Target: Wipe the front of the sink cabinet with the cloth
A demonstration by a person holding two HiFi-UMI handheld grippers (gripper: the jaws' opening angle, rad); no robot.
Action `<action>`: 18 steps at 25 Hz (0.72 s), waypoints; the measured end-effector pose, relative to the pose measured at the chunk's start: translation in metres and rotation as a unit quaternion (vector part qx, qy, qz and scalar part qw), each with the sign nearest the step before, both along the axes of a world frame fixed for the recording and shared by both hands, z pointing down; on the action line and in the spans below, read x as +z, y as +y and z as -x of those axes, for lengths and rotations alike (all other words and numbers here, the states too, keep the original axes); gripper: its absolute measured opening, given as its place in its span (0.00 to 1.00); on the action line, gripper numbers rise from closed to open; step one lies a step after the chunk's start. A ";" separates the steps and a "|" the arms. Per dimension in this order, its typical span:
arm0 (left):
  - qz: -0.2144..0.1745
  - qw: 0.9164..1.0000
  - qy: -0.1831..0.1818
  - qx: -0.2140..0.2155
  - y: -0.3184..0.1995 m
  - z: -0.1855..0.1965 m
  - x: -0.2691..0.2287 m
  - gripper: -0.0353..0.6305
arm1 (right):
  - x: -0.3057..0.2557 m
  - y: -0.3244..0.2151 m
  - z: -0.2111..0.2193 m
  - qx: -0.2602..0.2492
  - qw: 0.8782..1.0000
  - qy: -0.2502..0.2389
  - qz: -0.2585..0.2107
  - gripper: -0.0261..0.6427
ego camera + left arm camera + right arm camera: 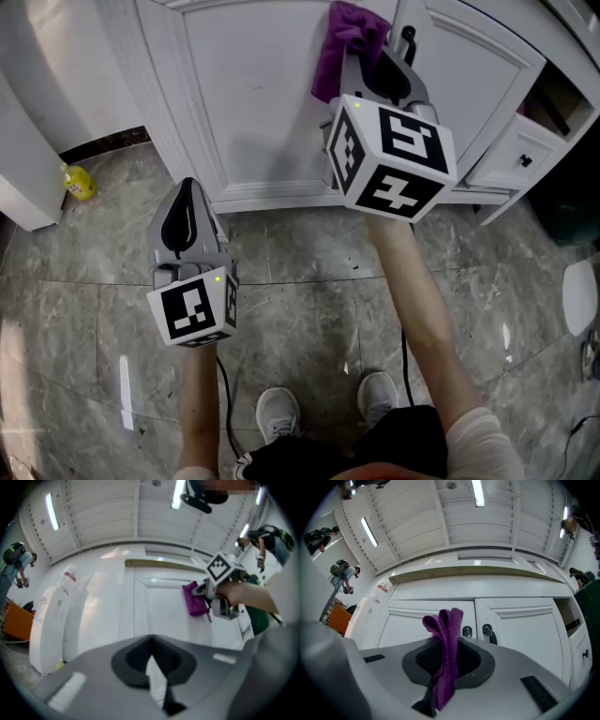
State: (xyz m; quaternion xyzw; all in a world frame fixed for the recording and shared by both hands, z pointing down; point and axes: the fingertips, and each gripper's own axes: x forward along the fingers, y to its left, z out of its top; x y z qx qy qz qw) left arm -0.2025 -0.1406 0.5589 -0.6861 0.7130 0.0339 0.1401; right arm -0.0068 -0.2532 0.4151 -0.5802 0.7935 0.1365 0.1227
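The purple cloth (pixel 349 42), bunched in upright folds, is clamped between the jaws of the right gripper (pixel 446 641) at the left door of the sink cabinet (pixel 253 103), beside its dark handles. The cabinet front is white and panelled, with both doors closed.

Two grey moulded-plastic grippers are seen, left gripper (pixel 187 192) and right gripper (pixel 370 52), each capped by a white cube (pixel 194 309) printed with black square markers. A black cable (pixel 225 394) is seen at six o'clock of it; white trainers (pixel 278 412) and a pale sleeve (pixel 483 441) are worn.

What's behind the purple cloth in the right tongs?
The sink cabinet's white left door, with two dark handles just right of the cloth. The patch directly behind it is covered.
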 end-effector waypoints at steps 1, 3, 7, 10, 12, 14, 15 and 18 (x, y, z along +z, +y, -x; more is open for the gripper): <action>0.000 1.000 0.000 -0.001 0.000 0.001 0.000 0.06 | 0.000 0.000 0.000 0.000 1.000 -0.001 0.000 0.11; 0.000 1.000 0.001 -0.002 0.000 0.004 0.000 0.06 | 0.001 0.003 0.003 -0.007 1.000 -0.004 0.001 0.11; 0.000 1.000 0.003 -0.003 0.002 0.011 0.001 0.06 | 0.004 0.022 0.037 -0.096 0.995 -0.033 -0.011 0.11; 0.003 1.000 0.000 -0.008 0.004 0.020 0.006 0.06 | 0.019 0.040 0.100 -0.212 0.976 -0.045 0.001 0.11; 0.009 1.000 0.000 -0.013 0.005 0.027 0.014 0.06 | 0.036 0.051 0.140 -0.263 0.964 -0.028 0.016 0.11; 0.016 1.000 0.005 -0.020 0.006 0.036 0.021 0.06 | 0.053 0.057 0.171 -0.286 0.958 -0.006 0.024 0.11; 0.018 1.000 0.008 -0.023 0.008 0.042 0.025 0.06 | 0.060 0.058 0.183 -0.291 0.956 0.004 0.027 0.11; 0.026 0.999 0.013 -0.037 0.013 0.060 0.034 0.06 | 0.074 0.058 0.208 -0.301 0.953 0.025 0.035 0.11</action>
